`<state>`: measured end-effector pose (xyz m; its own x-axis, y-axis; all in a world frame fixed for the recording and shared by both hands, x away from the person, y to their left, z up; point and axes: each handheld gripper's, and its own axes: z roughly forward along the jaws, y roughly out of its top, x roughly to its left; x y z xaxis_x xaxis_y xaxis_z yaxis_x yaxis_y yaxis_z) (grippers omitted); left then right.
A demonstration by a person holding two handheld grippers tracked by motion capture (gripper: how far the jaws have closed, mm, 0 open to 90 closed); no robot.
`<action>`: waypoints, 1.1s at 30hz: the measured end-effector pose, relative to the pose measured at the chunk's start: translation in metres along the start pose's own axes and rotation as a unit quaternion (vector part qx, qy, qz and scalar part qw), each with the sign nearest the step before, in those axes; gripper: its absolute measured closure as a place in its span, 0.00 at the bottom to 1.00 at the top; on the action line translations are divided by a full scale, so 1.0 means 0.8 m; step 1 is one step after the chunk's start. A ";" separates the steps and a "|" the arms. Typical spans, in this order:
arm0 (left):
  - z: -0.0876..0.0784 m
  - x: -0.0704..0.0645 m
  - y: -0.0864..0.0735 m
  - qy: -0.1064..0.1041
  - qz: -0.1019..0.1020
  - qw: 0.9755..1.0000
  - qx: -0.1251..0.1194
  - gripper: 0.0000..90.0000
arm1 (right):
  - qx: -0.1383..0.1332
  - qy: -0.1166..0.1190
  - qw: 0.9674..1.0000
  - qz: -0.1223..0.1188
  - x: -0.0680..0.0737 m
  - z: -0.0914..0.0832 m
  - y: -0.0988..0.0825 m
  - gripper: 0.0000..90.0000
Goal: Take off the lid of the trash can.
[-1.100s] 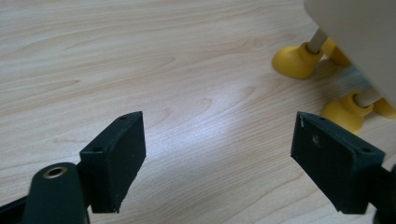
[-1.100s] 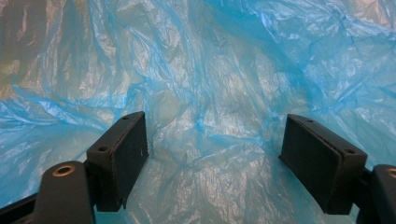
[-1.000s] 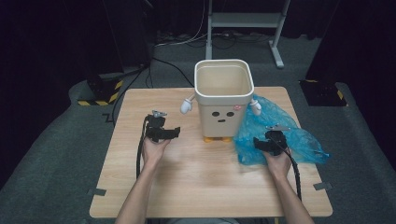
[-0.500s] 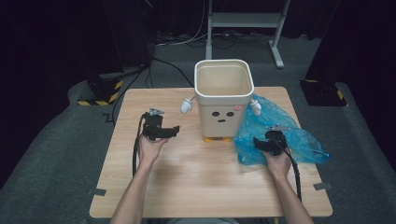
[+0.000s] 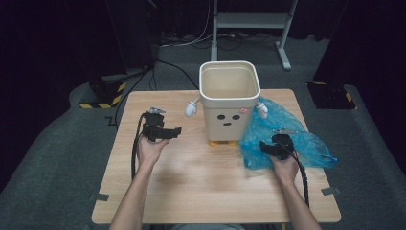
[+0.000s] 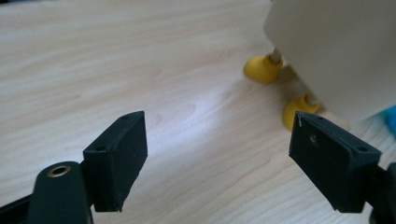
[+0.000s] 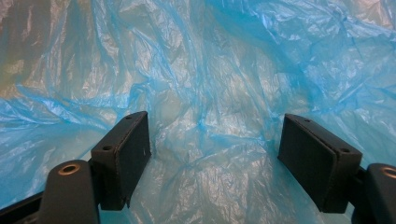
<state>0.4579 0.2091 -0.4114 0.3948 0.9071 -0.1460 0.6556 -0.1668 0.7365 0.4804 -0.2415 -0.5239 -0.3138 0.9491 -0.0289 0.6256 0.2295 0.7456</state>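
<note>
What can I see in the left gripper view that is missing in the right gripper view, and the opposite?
The left gripper view has the bare wooden table, the cream bin's wall and its two yellow feet.

The right gripper view has crumpled blue plastic bag spread under and beyond the right gripper.

Both have two black fingers standing wide apart with nothing gripped; a sliver of blue also sits at the left gripper view's right edge.

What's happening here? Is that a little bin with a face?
Yes, it's a cream bin with a face, tiny arms and yellow feet, standing on a wooden table. A person holds a gripper in each hand. The right gripper hovers over a crumpled blue plastic bag beside the bin, jaws open and not pinching it yet. The left gripper is also open and holds nothing, pointing toward the bin. The bag probably goes into the bin next.
</note>
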 end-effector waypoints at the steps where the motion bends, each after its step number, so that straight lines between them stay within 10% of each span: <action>1: -0.003 0.000 0.001 -0.001 0.004 1.000 -0.004 0.23 | 0.000 0.000 1.000 0.000 0.000 0.000 0.000 0.27; 33: -0.057 -0.015 0.070 -0.055 0.032 0.997 -0.040 0.23 | -0.001 0.006 1.000 0.002 0.000 0.000 0.000 0.30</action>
<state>0.4608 0.2066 -0.3386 0.5049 0.8472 -0.1653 0.5753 -0.1875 0.7962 0.4803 -0.2414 -0.5238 -0.3204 0.9471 -0.0181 0.6257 0.2260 0.7467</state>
